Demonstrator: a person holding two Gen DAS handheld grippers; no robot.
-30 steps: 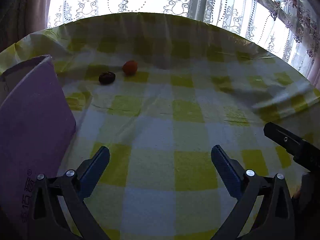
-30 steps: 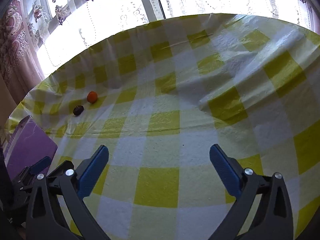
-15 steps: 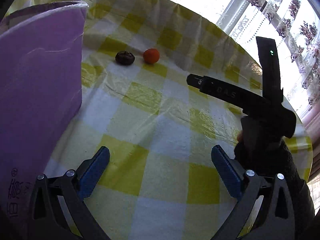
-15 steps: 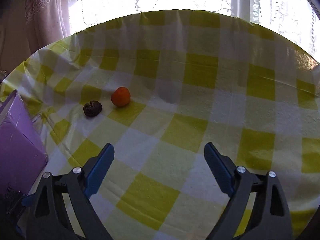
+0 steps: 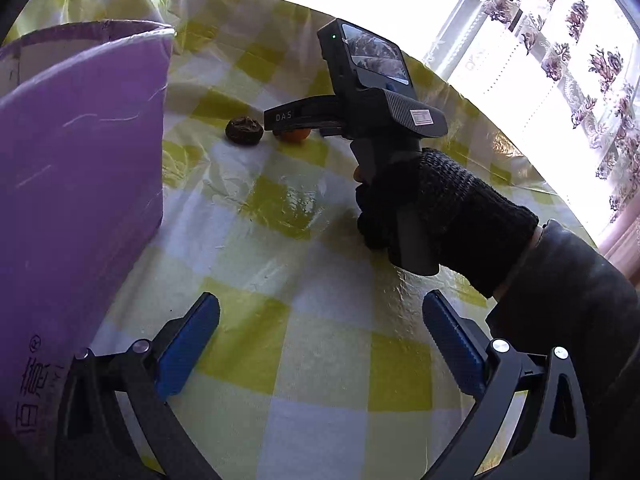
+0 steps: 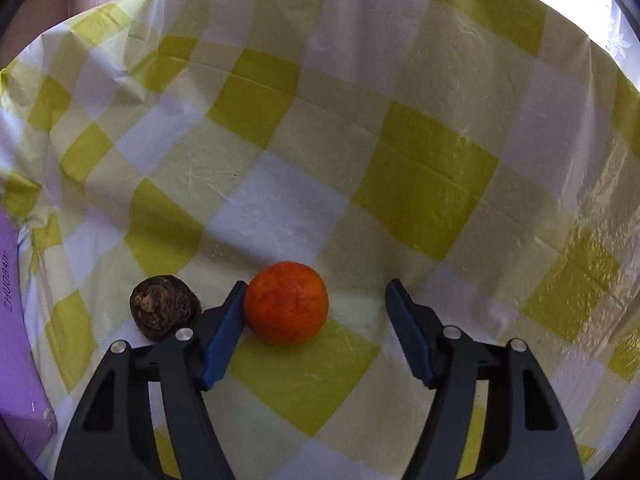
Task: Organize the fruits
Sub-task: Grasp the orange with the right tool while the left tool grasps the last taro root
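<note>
An orange fruit [image 6: 286, 302] lies on the yellow checked tablecloth [image 6: 420, 184]. A dark wrinkled fruit [image 6: 164, 306] lies just left of it. My right gripper [image 6: 316, 294] is open, low over the cloth, with the orange between its jaws and touching the left pad [image 6: 224, 332]. In the left wrist view the right gripper's body hides most of the orange [image 5: 295, 135], and the dark fruit [image 5: 244, 131] shows beside it. My left gripper [image 5: 320, 320] is open and empty, hovering above the cloth near the front.
A purple box [image 5: 76, 168] stands at the left, close to my left gripper; its edge shows in the right wrist view [image 6: 16, 320]. A gloved hand [image 5: 440, 208] holds the right gripper. Curtained windows [image 5: 560, 40] lie behind the table.
My right gripper has moved forward and down to the fruits, bringing the orange between its jaws. My left gripper has swung slightly, so the right gripper and hand now fill its view.
</note>
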